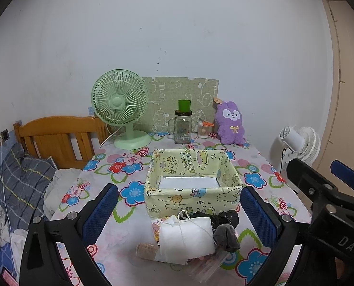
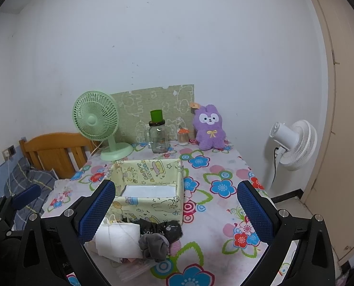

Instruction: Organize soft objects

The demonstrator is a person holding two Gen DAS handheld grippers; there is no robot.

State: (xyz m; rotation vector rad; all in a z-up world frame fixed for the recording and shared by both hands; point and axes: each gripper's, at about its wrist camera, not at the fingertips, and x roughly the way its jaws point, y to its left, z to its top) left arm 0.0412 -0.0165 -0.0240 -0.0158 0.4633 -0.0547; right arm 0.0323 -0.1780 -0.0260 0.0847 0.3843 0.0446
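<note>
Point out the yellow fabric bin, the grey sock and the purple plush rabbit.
yellow fabric bin point(image 1: 191, 201), left wrist view, on its front wall.
grey sock point(image 2: 153, 245), right wrist view, on its bunched middle.
purple plush rabbit point(image 1: 231, 128), left wrist view, on its belly.

Hidden, cropped and unreadable parts of the scene

The white folded cloth point(image 1: 186, 237) covers most of a tan cylindrical item point(image 1: 145, 250), whose kind cannot be told; the clear plastic packet point(image 1: 206, 265) under the pile is blurred. The black crumpled bag point(image 1: 221, 217) hides the yellow cartoon-print fabric box's point(image 1: 191, 201) lower front edge. The flower-print table point(image 2: 224, 214) is cut off by the bottom edge.
</note>
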